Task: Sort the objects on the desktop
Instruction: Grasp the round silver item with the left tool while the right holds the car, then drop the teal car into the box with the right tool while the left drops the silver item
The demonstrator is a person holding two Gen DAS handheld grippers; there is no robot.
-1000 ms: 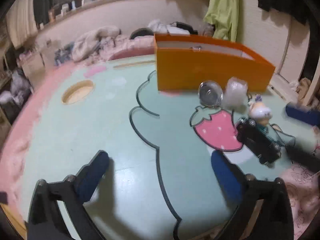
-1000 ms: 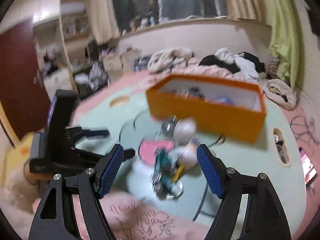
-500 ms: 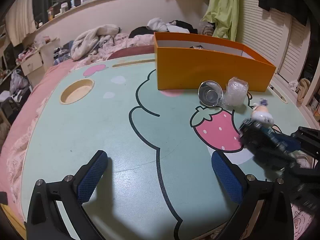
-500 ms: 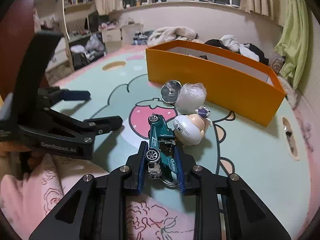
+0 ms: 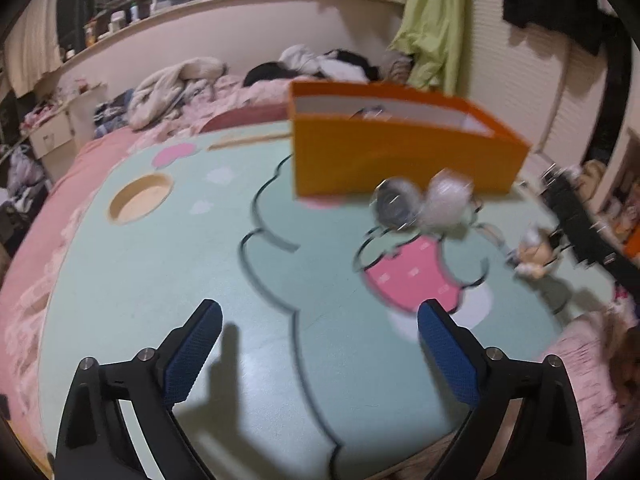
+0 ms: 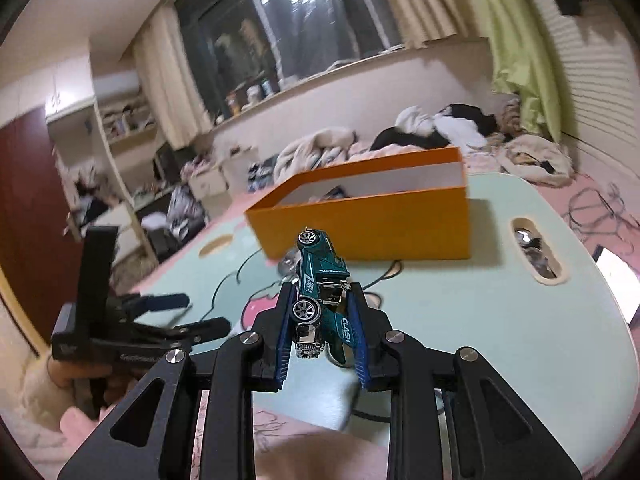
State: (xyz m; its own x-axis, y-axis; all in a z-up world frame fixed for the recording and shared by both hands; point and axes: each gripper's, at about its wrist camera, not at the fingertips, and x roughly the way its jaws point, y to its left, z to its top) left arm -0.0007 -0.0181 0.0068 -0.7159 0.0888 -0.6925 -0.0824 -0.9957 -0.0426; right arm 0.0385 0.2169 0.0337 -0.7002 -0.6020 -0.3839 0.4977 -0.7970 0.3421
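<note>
My right gripper (image 6: 320,300) is shut on a teal toy car (image 6: 320,276) and holds it above the table, in front of the orange box (image 6: 372,220). My left gripper (image 5: 316,320) is open and empty, low over the near part of the table; it also shows in the right wrist view (image 6: 188,312). In the left wrist view the orange box (image 5: 400,160) stands at the back. In front of it lie a small metal cup (image 5: 394,204), a clear plastic wad (image 5: 446,204) and a small white figurine (image 5: 534,252). The right gripper's black body (image 5: 580,228) is blurred at the right.
The table (image 5: 160,264) is mint green with a cartoon strawberry print (image 5: 412,276) and a round hole (image 5: 140,198) at the left. An oval slot (image 6: 534,256) lies at its right side. Pink bedding and heaped clothes (image 5: 180,80) surround it.
My right gripper has lifted the teal car off the table and risen toward the orange box. My left gripper has stayed open and shifted slightly.
</note>
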